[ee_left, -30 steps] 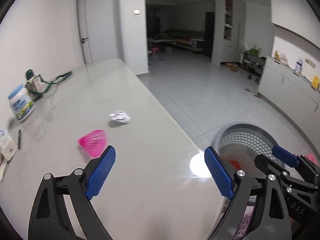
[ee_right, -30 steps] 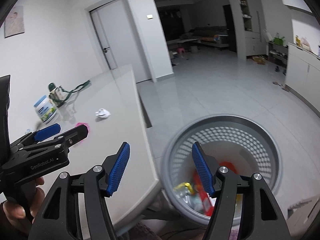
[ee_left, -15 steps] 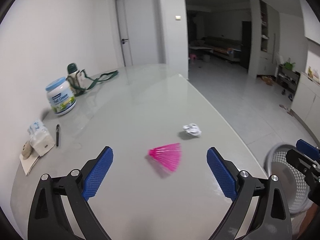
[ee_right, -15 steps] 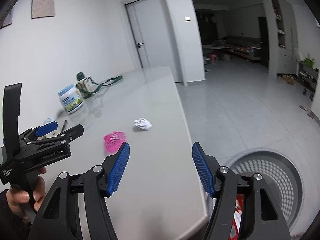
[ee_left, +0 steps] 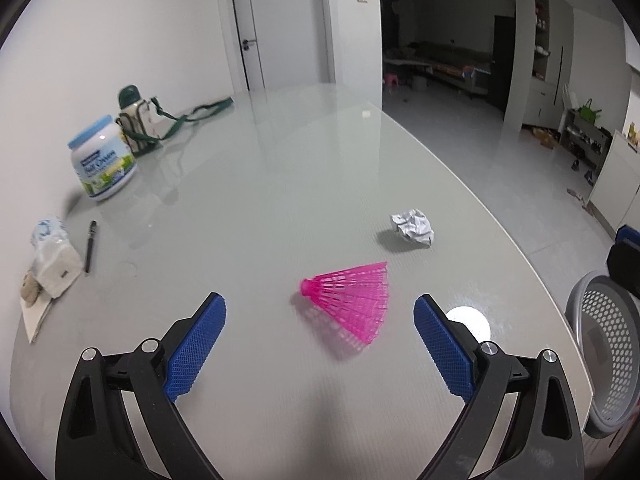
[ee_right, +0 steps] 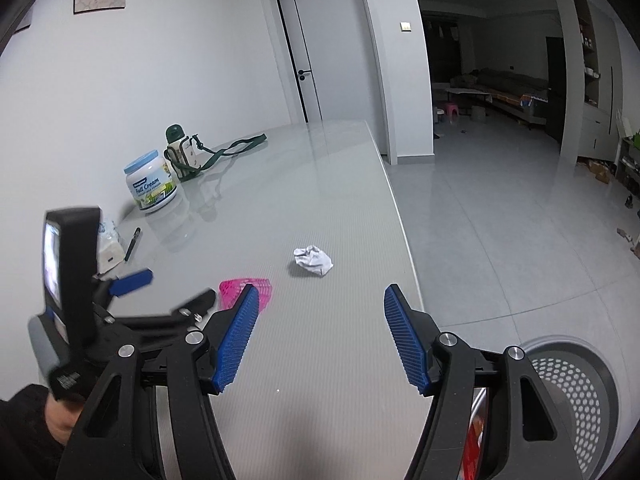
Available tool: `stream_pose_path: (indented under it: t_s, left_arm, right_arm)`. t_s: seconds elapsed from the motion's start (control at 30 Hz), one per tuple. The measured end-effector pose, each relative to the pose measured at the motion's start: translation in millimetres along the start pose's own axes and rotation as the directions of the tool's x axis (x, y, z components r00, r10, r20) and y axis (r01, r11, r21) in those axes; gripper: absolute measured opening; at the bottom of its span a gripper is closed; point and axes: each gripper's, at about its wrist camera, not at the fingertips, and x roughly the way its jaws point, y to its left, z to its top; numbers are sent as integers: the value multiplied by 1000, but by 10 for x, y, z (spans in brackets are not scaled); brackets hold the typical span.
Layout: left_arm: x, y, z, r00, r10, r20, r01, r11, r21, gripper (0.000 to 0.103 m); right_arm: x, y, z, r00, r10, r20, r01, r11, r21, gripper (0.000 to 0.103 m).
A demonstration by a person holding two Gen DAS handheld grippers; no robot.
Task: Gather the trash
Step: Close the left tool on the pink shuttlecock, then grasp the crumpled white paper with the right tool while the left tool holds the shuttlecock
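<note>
My left gripper (ee_left: 320,344) hangs with its jaws wide apart and empty, the pink shuttlecock (ee_left: 352,300) on the table (ee_left: 260,184) just beyond. Farther right lies the crumpled paper (ee_left: 413,227). My right gripper (ee_right: 318,340) gapes empty; the basket (ee_right: 576,392) stands on the floor at near right.

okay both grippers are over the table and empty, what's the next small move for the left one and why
Probably ease the left gripper forward and down onto the pink shuttlecock. Its jaws stand open and empty, and the shuttlecock lies on the table just ahead, roughly between the fingers. The crumpled paper sits farther off, nearer the table's edge.
</note>
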Motion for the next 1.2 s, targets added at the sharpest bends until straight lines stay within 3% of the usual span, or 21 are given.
stream_pose_path:
  t_s: [0.3, 0.4, 0.57, 0.63, 0.67, 0.73, 0.77, 1.2]
  left_arm:
    - [573, -64, -20, 995, 64, -70, -66, 998, -20, 93]
    - [708, -37, -38, 993, 71, -96, -74, 997, -37, 89]
    - [792, 37, 2, 993, 44, -109, -53, 996, -76, 68]
    - [819, 63, 15, 993, 28, -114, -38, 996, -84, 44]
    - [822, 74, 19, 993, 23, -113, -33, 996, -88, 39]
    - [798, 74, 25, 994, 6, -110, -17, 995, -93, 16]
    - [789, 86, 31, 994, -9, -112, -2, 995, -97, 10]
    - [299, 165, 114, 999, -31, -12, 30, 996, -79, 10]
  right_arm:
    - [237, -122, -55, 999, 12, -47, -10, 999, 38, 63]
    - [318, -171, -56, 998, 6, -61, -3, 999, 48, 63]
    - [459, -198, -38, 997, 7, -79, -3, 998, 59, 63]
    - [531, -179, -25, 996, 10, -86, -5, 998, 57, 63]
    - [552, -179, -30, 996, 9, -90, -4, 999, 55, 63]
    - [631, -164, -32, 994, 9, -106, -4, 999, 48, 63]
    - [652, -170, -33, 994, 11, -112, -6, 999, 46, 63]
    - [1197, -64, 90, 983, -11, -184, 5, 999, -34, 63]
